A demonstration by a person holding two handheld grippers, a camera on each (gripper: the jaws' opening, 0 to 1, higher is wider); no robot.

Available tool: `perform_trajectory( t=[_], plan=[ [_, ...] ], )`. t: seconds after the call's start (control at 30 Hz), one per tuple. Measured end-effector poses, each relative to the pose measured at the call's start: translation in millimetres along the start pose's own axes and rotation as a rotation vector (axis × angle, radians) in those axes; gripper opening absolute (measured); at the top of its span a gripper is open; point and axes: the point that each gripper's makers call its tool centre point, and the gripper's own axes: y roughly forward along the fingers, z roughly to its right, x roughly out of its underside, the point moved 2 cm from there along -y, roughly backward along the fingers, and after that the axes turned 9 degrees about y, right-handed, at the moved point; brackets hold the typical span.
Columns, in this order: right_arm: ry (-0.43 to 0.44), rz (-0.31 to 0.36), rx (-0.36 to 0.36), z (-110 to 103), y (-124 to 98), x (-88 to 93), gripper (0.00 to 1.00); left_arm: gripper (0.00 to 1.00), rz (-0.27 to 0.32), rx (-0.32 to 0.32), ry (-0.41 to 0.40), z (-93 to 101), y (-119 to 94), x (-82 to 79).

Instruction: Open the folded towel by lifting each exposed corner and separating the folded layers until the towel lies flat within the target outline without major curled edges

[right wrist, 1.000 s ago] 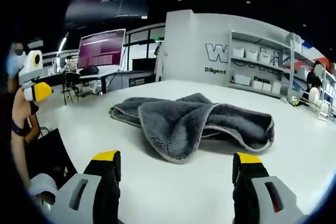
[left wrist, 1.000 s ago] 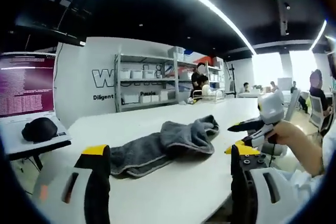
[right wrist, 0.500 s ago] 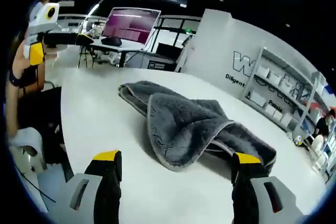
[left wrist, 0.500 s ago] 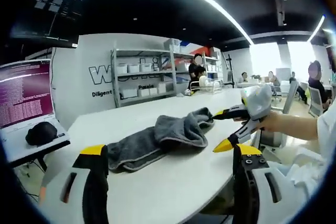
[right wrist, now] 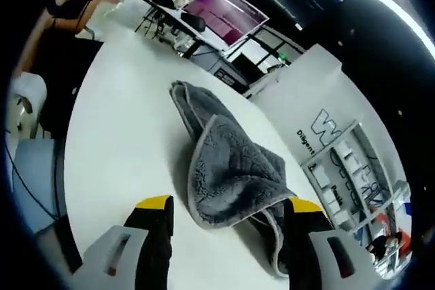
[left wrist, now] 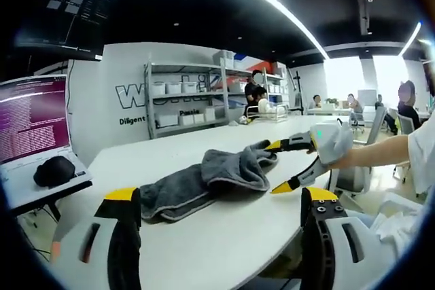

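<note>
In the left gripper view, bare tabletop [left wrist: 224, 236] lies open between the left claw [left wrist: 221, 202] and the towel [left wrist: 211, 181] heaped at 12 o'clock, while the right claw [left wrist: 284, 166] hangs spread at 2 o'clock, crowding the towel's right end.

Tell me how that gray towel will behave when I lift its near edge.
The towel lies bunched in soft folds, so it will likely droop and drag. Its plush pile suggests the open right gripper can grip it well. Overlapping layers may lift together.
</note>
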Motion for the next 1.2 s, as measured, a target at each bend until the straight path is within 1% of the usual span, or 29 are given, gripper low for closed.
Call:
perform_trajectory(
  t=[0.07, 0.17, 0.27, 0.33, 0.47, 0.57, 0.6, 0.77, 0.8, 0.93, 1.07, 1.2],
  plan=[
    [-0.032, -0.028, 0.024, 1, 5, 2.1, 0.59, 0.96, -0.008, 0.005, 0.003, 0.1, 0, 1.5],
    [-0.047, -0.032, 0.025, -1, 9, 0.0, 0.55, 0.96, -0.001, 0.002, 0.004, 0.1, -2, -0.3],
    [-0.089, -0.033, 0.035, -3, 13, -3.1, 0.52, 0.96, 0.012, 0.000, 0.001, -0.2, -3, -2.9],
    [-0.103, -0.029, 0.041, -4, 16, -5.4, 0.50, 0.96, 0.010, 0.000, 0.000, -0.5, -3, -2.6],
    [-0.104, -0.026, 0.036, -12, 22, -5.3, 0.49, 0.96, -0.004, -0.001, 0.002, -0.7, -3, -0.1],
    [-0.109, -0.029, 0.031, -17, 24, -4.9, 0.43, 0.96, -0.002, 0.002, 0.003, 0.2, -3, -0.8],
    [-0.111, -0.030, 0.032, -17, 25, -4.3, 0.40, 0.96, -0.001, 0.003, 0.003, 0.5, -3, -1.0],
    [-0.122, -0.034, 0.038, -14, 31, -0.5, 0.36, 0.95, -0.012, 0.008, 0.010, 2.7, -2, 0.3],
    [-0.126, -0.035, 0.036, -17, 31, 0.6, 0.33, 0.95, -0.013, 0.009, 0.010, 3.7, -2, 0.2],
    [-0.120, -0.039, 0.038, -14, 30, 1.7, 0.29, 0.95, -0.008, 0.023, 0.016, 9.9, 0, -1.4],
    [-0.115, -0.038, 0.028, -15, 30, 2.6, 0.20, 0.95, -0.013, 0.033, 0.025, 15.3, 1, -1.4],
    [-0.123, -0.033, 0.017, -15, 30, 3.0, 0.08, 0.95, -0.015, 0.046, 0.032, 19.7, 3, -1.7]
  ],
)
